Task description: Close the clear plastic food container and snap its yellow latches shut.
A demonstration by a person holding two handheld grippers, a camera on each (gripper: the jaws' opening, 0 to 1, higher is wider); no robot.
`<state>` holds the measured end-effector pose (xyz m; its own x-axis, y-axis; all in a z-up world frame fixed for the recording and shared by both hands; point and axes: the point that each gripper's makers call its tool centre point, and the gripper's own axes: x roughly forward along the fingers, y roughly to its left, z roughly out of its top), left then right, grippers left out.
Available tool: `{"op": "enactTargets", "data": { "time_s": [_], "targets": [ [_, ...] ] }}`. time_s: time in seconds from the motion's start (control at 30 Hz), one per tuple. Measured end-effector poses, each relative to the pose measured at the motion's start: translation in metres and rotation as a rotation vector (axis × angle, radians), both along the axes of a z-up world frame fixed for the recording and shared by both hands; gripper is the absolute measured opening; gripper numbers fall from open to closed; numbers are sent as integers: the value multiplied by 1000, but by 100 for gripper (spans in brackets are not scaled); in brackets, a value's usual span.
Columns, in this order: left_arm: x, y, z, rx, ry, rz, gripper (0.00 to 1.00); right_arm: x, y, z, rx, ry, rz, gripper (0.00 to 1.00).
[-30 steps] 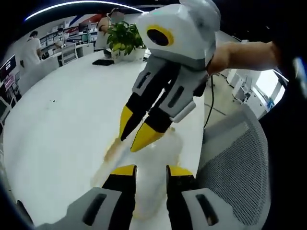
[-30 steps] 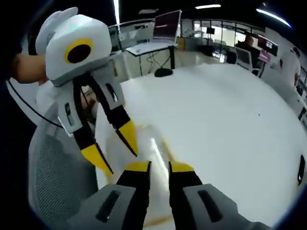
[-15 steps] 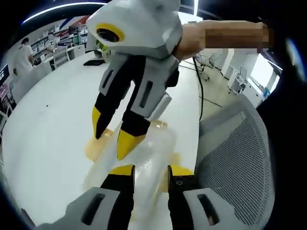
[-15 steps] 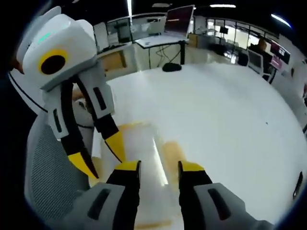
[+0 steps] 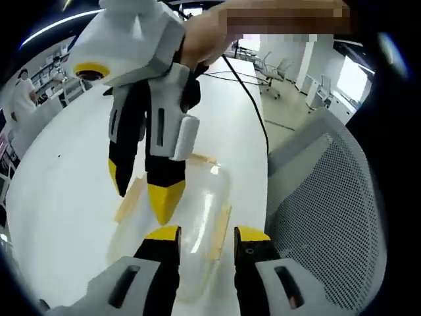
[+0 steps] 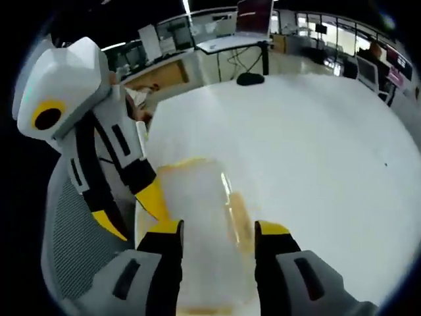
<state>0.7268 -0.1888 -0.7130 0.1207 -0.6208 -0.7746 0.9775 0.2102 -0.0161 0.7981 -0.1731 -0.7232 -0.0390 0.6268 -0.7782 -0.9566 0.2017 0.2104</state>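
The clear plastic food container (image 5: 187, 224) is seen lying flat on the white table (image 5: 59, 191), near the edge beside a mesh chair (image 5: 329, 217). Its lid appears down, with yellow latches (image 6: 240, 220) along the sides. The left gripper (image 5: 205, 236) is held spread over the near end, nothing between its jaws; the right gripper (image 6: 217, 229) is likewise parted and empty above the lid. The container is judged light, thin-walled and slippery, liable to slide when pressed, so the lid is best steadied from above while each latch is pushed at its outer edge
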Motion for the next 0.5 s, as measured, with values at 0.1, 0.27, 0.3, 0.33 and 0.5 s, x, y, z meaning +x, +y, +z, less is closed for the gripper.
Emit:
{"op": "enactTargets", "data": {
  "time_s": [0.1, 0.27, 0.3, 0.33, 0.5],
  "targets": [
    [-2, 0, -1, 22, -51, -54, 28, -2, 2, -1, -10, 22, 23, 39],
    [-3, 0, -3, 38, -116, -89, 28, -3, 2, -4, -30, 81, 31, 40],
    [-3, -1, -4, 36, -130, -94, 28, -3, 2, -4, -34, 88, 31, 40],
    [-2, -1, -4, 34, -144, -97, 28, -3, 3, -5, -35, 94, 34, 41],
    [-1, -1, -7, 54, -209, -117, 28, -6, 3, -6, -46, 103, 51, 42]
  ]
}}
